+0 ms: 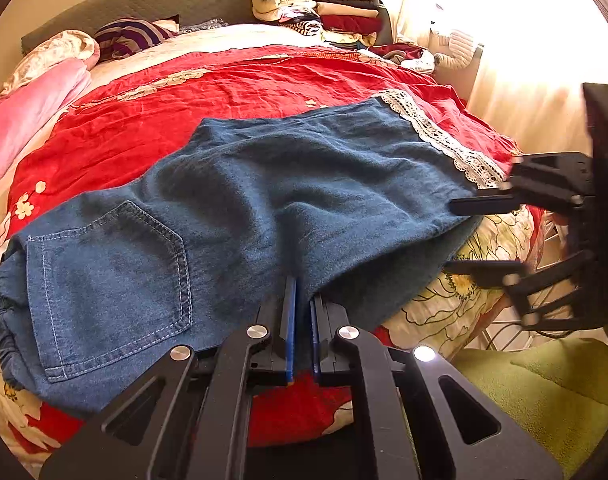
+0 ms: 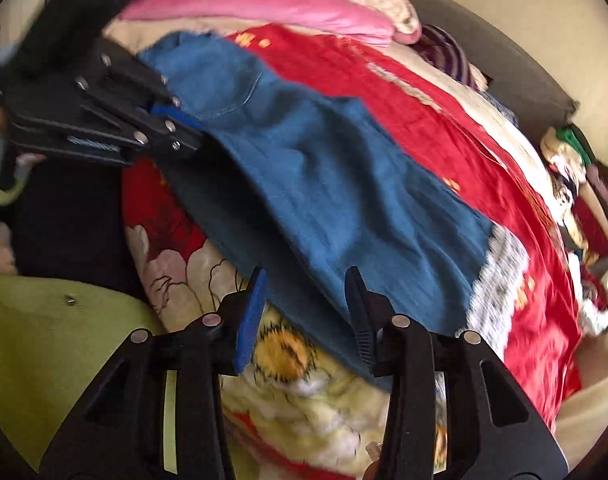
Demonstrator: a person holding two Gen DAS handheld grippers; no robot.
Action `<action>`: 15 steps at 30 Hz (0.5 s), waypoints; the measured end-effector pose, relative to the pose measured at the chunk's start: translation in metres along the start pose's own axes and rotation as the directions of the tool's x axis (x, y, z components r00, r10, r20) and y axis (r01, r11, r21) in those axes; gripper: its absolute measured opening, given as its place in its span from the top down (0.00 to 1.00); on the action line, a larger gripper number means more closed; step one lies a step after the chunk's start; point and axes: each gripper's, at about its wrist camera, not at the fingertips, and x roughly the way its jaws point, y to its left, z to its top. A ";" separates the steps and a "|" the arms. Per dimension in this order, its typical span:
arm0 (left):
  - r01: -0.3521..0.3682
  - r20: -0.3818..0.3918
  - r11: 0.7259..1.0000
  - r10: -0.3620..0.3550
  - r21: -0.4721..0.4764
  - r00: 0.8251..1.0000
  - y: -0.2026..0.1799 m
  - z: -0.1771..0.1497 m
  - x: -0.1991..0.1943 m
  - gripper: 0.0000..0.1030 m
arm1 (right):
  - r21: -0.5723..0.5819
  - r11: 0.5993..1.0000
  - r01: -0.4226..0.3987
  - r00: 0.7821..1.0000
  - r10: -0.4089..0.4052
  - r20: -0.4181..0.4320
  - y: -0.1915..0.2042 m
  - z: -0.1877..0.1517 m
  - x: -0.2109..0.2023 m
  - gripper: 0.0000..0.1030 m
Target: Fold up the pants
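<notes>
Blue denim pants (image 1: 264, 200) lie across the bed (image 1: 443, 300), over a red floral cover (image 1: 224, 92), seat end with back pocket (image 1: 108, 276) at left, lace-trimmed hem (image 1: 443, 140) at far right near the bed edge. Pink blanket (image 1: 24, 120) sits far left, clothes stack (image 1: 323, 4) at the head end, both well apart from the pants. Left gripper (image 1: 302, 316) is clenched on the near edge of the pants around mid-length, blue pads nearly together with cloth running in between. Right gripper (image 2: 304, 312) is released, jaws spread wide, hovering at the near edge of the leg close to the hem; the near edge seems to pass between its fingers but no pinch yet, and the right wrist view is motion-blurred so contact is unclear. Step in hand, as I judge it: getting a two-point hold along the near edge before a fold. Next move calls for the right gripper closing on the leg edge by the hem, then both lifting together to carry the hem over toward the waist, keeping the cloth taut so it doesn't bunch.
</notes>
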 end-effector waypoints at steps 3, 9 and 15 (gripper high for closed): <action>0.004 -0.008 1.000 -0.004 0.011 1.000 0.000 -0.002 0.000 0.95 | 0.008 1.000 -0.019 0.999 0.019 -0.036 -0.007 0.000 0.015 1.00; 0.030 -0.063 0.999 -0.028 0.042 0.998 0.000 -0.013 0.001 0.95 | 0.013 0.993 -0.118 0.992 0.118 -0.035 -0.015 -0.013 0.004 1.00; 0.044 -0.096 0.999 -0.041 0.024 0.994 0.007 -0.024 -0.005 0.92 | 0.081 0.981 -0.177 0.982 0.181 -0.056 -0.020 -0.015 0.014 0.82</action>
